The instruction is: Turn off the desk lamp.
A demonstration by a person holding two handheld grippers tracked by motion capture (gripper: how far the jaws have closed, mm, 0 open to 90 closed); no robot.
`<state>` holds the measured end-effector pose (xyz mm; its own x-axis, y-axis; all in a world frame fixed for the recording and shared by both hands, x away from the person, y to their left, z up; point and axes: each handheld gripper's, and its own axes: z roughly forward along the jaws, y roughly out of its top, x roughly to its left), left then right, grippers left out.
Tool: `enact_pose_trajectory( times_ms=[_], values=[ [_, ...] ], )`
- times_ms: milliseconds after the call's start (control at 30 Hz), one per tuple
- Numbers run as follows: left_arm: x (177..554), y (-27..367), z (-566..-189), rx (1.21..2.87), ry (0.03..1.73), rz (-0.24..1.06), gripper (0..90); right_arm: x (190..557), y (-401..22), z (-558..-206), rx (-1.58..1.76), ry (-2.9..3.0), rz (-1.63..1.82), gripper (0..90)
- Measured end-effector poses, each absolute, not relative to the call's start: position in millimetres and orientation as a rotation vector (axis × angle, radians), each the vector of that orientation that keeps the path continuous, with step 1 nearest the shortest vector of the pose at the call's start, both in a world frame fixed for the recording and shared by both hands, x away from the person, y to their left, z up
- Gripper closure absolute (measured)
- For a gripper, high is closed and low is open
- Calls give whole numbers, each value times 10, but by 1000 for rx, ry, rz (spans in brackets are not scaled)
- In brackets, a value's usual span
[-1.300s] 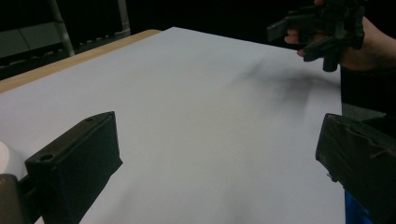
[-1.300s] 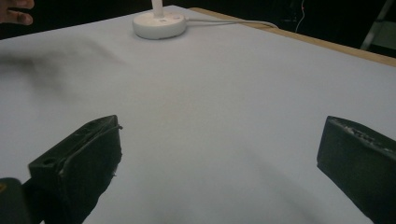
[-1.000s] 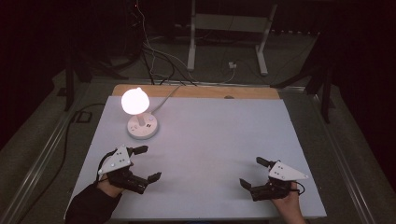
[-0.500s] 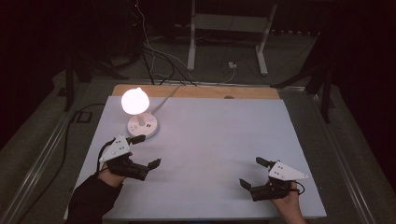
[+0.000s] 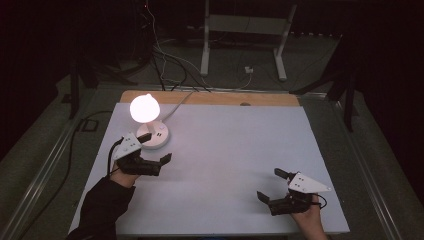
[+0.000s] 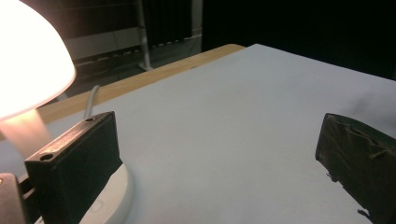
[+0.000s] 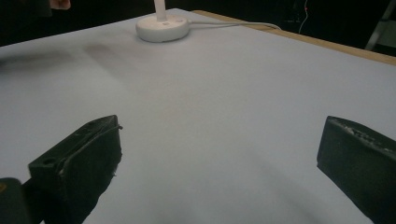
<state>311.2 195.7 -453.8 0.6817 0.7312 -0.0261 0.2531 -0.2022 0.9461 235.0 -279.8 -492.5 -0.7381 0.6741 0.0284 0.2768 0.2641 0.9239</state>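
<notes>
I am holding the left gripper [image 5: 155,147] with its jaws spread wide, empty, one jaw sitting just beside the round white base of the lit table lamp [image 5: 148,119]. The lamp's glowing shade [image 6: 28,60] is hanging above and beside that jaw. I am resting the right gripper [image 5: 270,185] well apart from the lamp, jaws likewise gaping over the bare white tabletop [image 5: 235,145].

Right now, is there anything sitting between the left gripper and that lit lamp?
Nothing visible stands between them. The left gripper is open beside the lamp, one jaw already over the edge of its white base in the left gripper view. Around it lies bare white table, and the right gripper is far off.
</notes>
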Motion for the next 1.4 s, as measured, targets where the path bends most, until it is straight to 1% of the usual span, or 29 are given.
enact_pose_trajectory(
  times_ms=[267,500,533,667,733,767,800,833,867,900,1033,1133,1167,1233,1267,1300,1400],
  values=[
    [3240,1948,-4642,1762,889,576,5,2352,-2797,-4925,866,2171,1479,0],
    [3363,1945,-4677,1774,966,542,6,2353,-2804,-4926,869,2168,1483,0],
    [3380,1950,-4680,1772,979,537,24,2355,-2806,-4926,870,2167,1484,0],
    [3449,1977,-4705,1763,1018,533,44,2355,-2806,-4925,871,2167,1486,0],
    [3471,1989,-4731,1759,1035,560,88,2356,-2806,-4926,870,2168,1485,0],
    [3486,1997,-4744,1760,1040,558,140,2357,-2807,-4926,871,2167,1489,0],
    [3496,1998,-4757,1766,1055,574,140,2357,-2807,-4926,871,2167,1489,0],
    [3509,1995,-4768,1777,1080,596,172,2357,-2808,-4926,872,2166,1490,0],
    [3524,1999,-4780,1783,1087,588,229,2357,-2810,-4928,874,2167,1492,0],
    [3536,2001,-4793,1787,1096,594,229,2357,-2810,-4928,874,2167,1492,0],
    [3581,2003,-4837,1792,1130,624,373,2359,-2811,-4928,875,2166,1493,0],
    [3614,2017,-4856,1778,1161,637,388,2360,-2812,-4928,875,2166,1493,0],
    [3627,2025,-4863,1777,1165,636,420,2360,-2813,-4927,877,2165,1494,0],
    [3649,2028,-4880,1773,1189,653,451,2362,-2816,-4928,878,2166,1495,0],
    [3660,2032,-4890,1773,1195,653,513,2363,-2817,-4928,877,2167,1494,0],
    [3673,2035,-4903,1774,1201,657,513,2363,-2817,-4928,877,2167,1494,0],
    [3708,2056,-4940,1771,1242,670,609,2361,-2817,-4927,878,2167,1495,0]
  ],
)
